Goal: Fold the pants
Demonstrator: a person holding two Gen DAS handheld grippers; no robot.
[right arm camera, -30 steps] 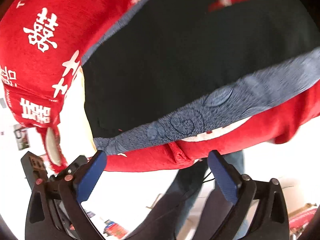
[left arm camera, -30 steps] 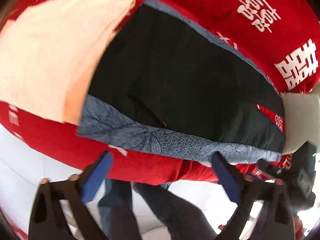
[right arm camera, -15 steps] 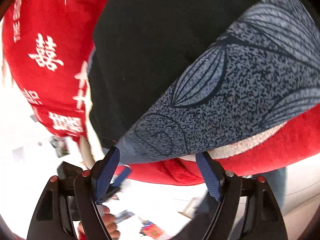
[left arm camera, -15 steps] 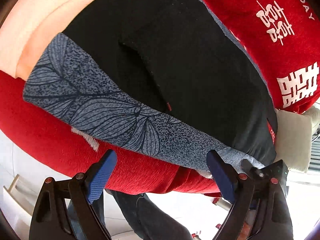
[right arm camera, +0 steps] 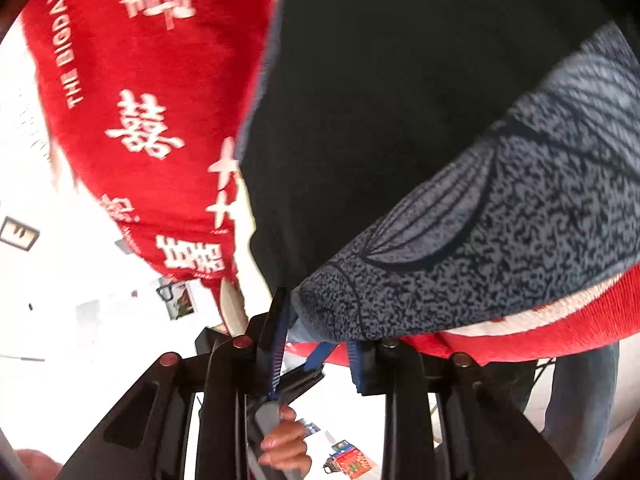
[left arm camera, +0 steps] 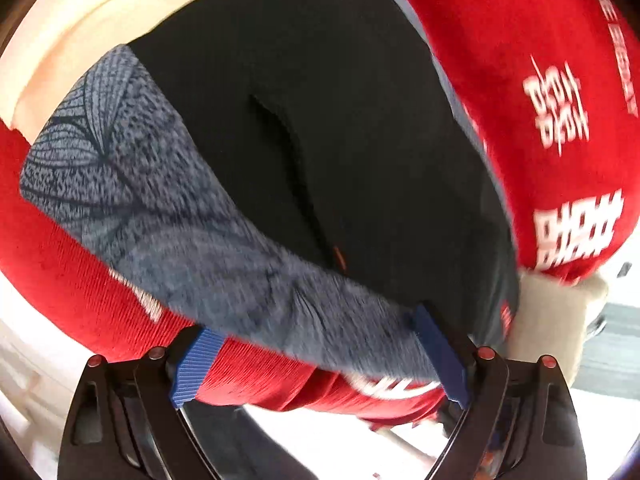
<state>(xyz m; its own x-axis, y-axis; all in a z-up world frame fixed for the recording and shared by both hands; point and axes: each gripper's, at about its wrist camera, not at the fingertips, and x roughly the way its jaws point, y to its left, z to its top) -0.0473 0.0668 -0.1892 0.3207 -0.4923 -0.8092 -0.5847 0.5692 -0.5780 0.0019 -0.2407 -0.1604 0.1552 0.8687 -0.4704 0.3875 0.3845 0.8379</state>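
Red printed cloth (left arm camera: 100, 280) covers the surface, white floor below its near edge. Nearest me in the left wrist view, my left gripper (left arm camera: 320, 354) is wide open, blue pads straddling the near hem of the pants (left arm camera: 340, 140), the right pad (left arm camera: 438, 354) touching or just over the grey patterned band (left arm camera: 180, 216); nothing pinched yet. In the right wrist view my right gripper (right arm camera: 316, 344) has its jaws drawn close together around the near corner of that same band (right arm camera: 500, 240); I judge it is closing on the corner, but I cannot tell whether the cloth is actually pinched.

Pants lie flat on the cloth, black body running away from me, grey band along the near edge as the long axis, left to right. Both grippers sit at that near edge, right one on the corner, left one further along. Beyond the pants at far left, a peach folded cloth (left arm camera: 80, 20). My guess at the next move: grip the band with both and carry it far, over the black part.
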